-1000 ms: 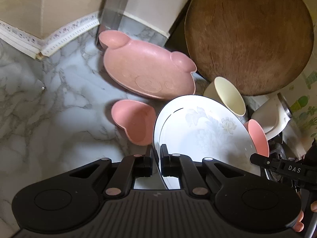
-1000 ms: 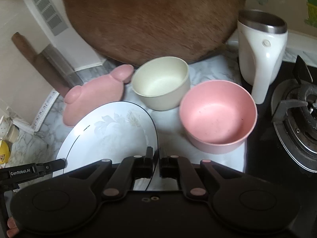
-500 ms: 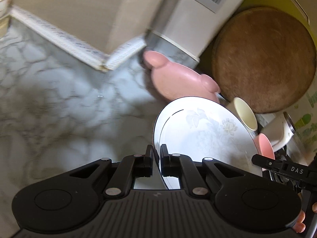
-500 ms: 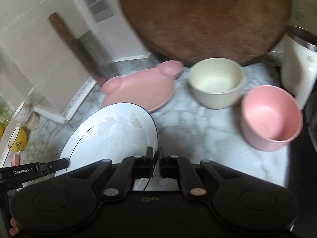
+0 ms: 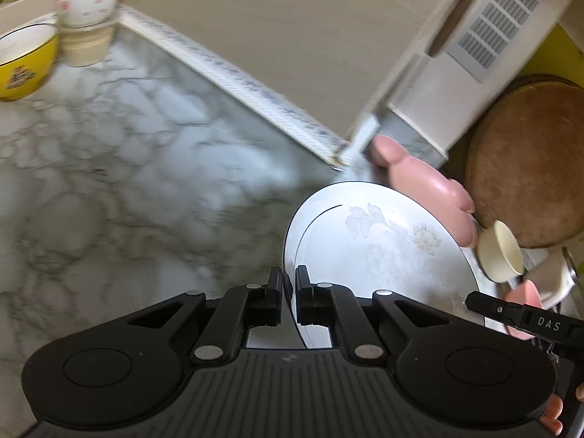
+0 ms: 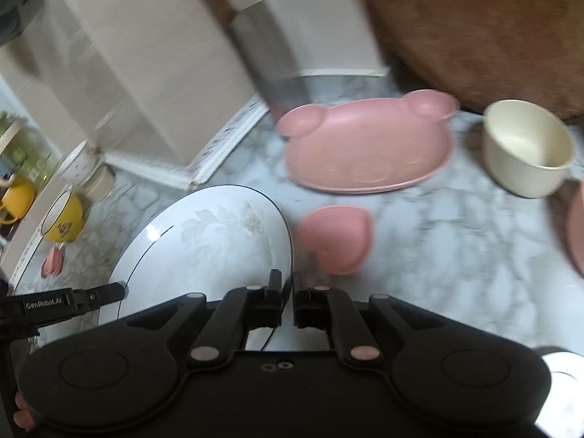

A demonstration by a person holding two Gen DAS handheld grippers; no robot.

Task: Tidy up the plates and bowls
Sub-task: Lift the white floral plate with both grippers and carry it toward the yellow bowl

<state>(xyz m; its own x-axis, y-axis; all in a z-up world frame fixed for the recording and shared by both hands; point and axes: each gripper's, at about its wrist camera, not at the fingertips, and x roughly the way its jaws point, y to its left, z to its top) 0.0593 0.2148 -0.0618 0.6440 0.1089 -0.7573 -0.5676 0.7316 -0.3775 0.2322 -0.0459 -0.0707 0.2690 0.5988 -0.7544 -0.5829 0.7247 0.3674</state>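
The large white round porcelain plate with a pale floral print and a thin dark rim line (image 5: 379,248) is carried by both tools at once: the left tool (image 5: 289,286) is clamped on its left rim and the right tool (image 6: 287,290) on its opposite rim, each pair of jaws closed down to the thickness of the edge.

Compared with a second ago, the view has been swung leftwards across the grey-veined marble worktop (image 5: 109,189). The brown round wooden board (image 5: 525,168), which filled the space ahead of both tools, has been pushed off to the right, and a yellow bowl with a white inside (image 5: 25,62) and a white patterned bowl (image 5: 89,5) have come into sight far ahead to the left of the left tool. The plate is thus judged to be in transit away from the pink group towards the open stretch of worktop, with the set-down not yet made.

As for containers, the cream round cup-like bowl (image 6: 529,149), ahead and right of the right tool, is seen to be empty. The pink bear-shaped plate (image 6: 368,149) straight ahead and the small pink heart-shaped dish (image 6: 335,237) just beyond the right tool's tips hold nothing either. What the yellow bowl contains cannot be told.
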